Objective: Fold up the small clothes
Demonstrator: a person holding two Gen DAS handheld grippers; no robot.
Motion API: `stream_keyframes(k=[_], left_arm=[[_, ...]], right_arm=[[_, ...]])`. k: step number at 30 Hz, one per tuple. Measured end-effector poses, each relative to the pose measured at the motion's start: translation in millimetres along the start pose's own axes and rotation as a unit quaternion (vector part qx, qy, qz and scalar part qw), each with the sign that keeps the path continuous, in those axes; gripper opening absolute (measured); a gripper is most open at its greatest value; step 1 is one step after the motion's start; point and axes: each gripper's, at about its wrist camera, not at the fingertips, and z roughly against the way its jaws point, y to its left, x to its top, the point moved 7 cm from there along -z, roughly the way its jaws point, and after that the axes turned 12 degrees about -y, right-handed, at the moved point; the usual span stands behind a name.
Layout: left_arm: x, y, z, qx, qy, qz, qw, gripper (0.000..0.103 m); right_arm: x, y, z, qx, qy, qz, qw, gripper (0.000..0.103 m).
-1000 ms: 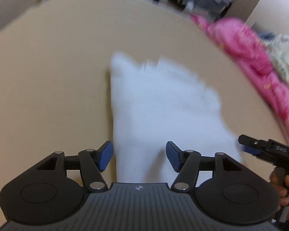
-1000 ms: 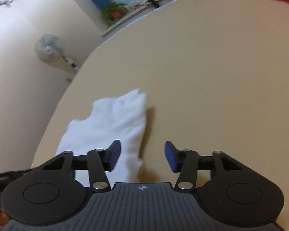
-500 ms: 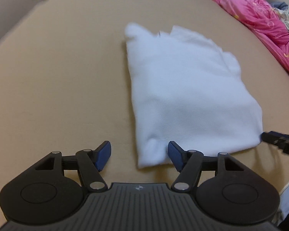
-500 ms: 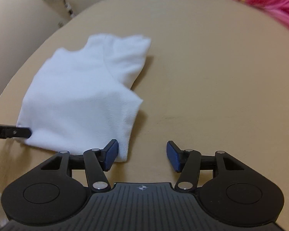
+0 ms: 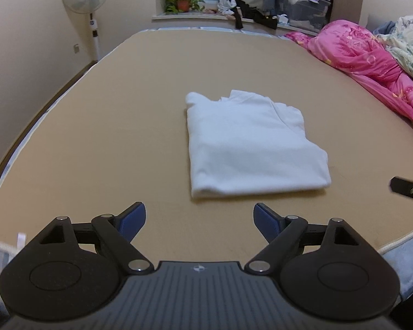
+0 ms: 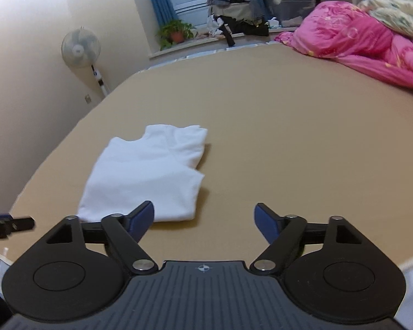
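Both hand-held grippers were down at the shirt's near edge a sec ago; now they're backed off w/ the whole shirt [image 5: 250, 143] in view ahead. It lies flat on the bed [image 5: 124, 110] as a neat rectangle, so the fold looks done, though the far edge has a stepped corner, maybe a sleeve; can't tell.

Left hand-held gripper [image 5: 199, 217]: jaws opening, wide, nothing between them, touching nothing. Shirt sits just ahead, slightly to its right.

Right hand-held gripper [image 6: 203, 217]: jaws also opening, empty; shirt [image 6: 148, 173] ahead & to its left, near corner just past the left finger, apart from it.

Pink quilt [image 5: 371, 57] far right, well clear.
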Motion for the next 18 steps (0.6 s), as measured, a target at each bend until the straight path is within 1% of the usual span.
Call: stream_keyframes(k=[2,4,5,7,9,12,15,18], left_arm=[[-14,-6,9,0.004,-0.008,0.000,1.0000,0.089],[-26,-12,5,0.002,0.004,-0.004,1.0000,0.089],[-29,-15,0,0.004,0.010,-0.007,0.9999,0.089],[-29,-17,-6,0.010,0.003,-0.007,0.9999,0.089],[-28,-19,-13,0.011,-0.005,-0.007,0.9999,0.089],[-27,-23,-26,0.014,-0.001,-0.006,0.9999,0.089],[-27,-25,-34,0.022,0.002,-0.002,0.9998,0.089],[-24,-25,-37,0.023,-0.006,0.002,0.9997,0.089]], right_arm=[[-14,7,6,0.002,0.006,0.010,1.000,0.084],[-22,18,7,0.004,0.014,0.036,0.999,0.084],[-23,25,6,0.012,0.010,0.050,0.999,0.084],[-23,36,7,0.023,-0.005,0.085,0.996,0.085],[-25,41,2,0.018,-0.010,0.110,0.994,0.086],[-24,40,-6,0.016,-0.006,0.103,0.995,0.086],[-20,37,-10,0.014,-0.013,0.092,0.996,0.086],[-18,35,-14,0.011,-0.017,0.086,0.996,0.090]])
